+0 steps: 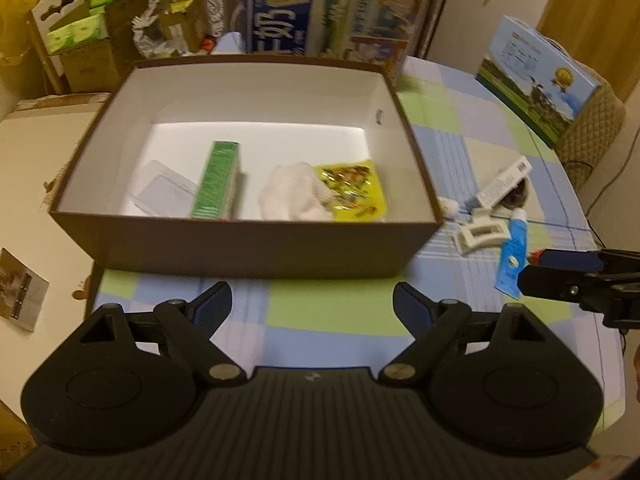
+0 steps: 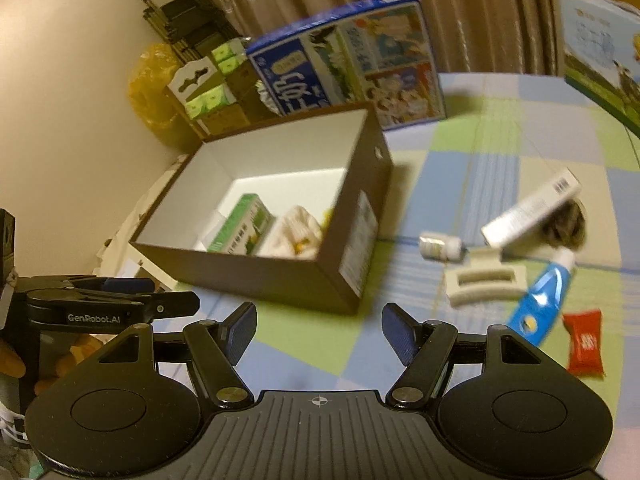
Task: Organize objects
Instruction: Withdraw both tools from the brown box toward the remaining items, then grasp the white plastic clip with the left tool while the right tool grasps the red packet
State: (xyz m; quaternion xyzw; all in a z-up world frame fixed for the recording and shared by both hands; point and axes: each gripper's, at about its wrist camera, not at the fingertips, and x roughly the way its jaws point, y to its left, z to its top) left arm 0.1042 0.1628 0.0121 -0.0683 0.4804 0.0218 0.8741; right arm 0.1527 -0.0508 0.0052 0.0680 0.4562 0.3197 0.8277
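Left gripper (image 1: 310, 300): you hold it low over the near edge of the counter, in front of the box. Its jaws are spread wide with nothing between them.
Right gripper (image 2: 319, 332): you hold it to the right of the left one, over the checked cloth. Its jaws are spread wide too, and they hold nothing.
Box (image 1: 256, 246): brown outside, white inside, no lid on it. It sits on the counter just past your left gripper.
Inside the box: a green carton (image 1: 218, 180) stands near the middle. A clear plastic lid (image 1: 160, 192) lies to its left. A white cloth (image 1: 296, 194) lies to its right, partly over a yellow packet (image 1: 356, 190).
Counter (image 1: 328, 312): it has a cloth with blue, green and pale squares.
Still out on the counter, right of the box: a small white bottle (image 2: 440, 245) on its side, a white clip (image 2: 484, 282) just near it, and a blue tube (image 2: 540, 300) lying slanted beside the clip.
White carton (image 2: 532, 214): it leans on a brown furry thing (image 2: 568, 230), far side of the clip.
Red packet (image 2: 586, 344): it lies near you, right of the blue tube and apart from it.
Far side: a big blue milk carton (image 1: 332, 12) stands right behind the box. Another picture carton (image 1: 540, 80) stands far right.
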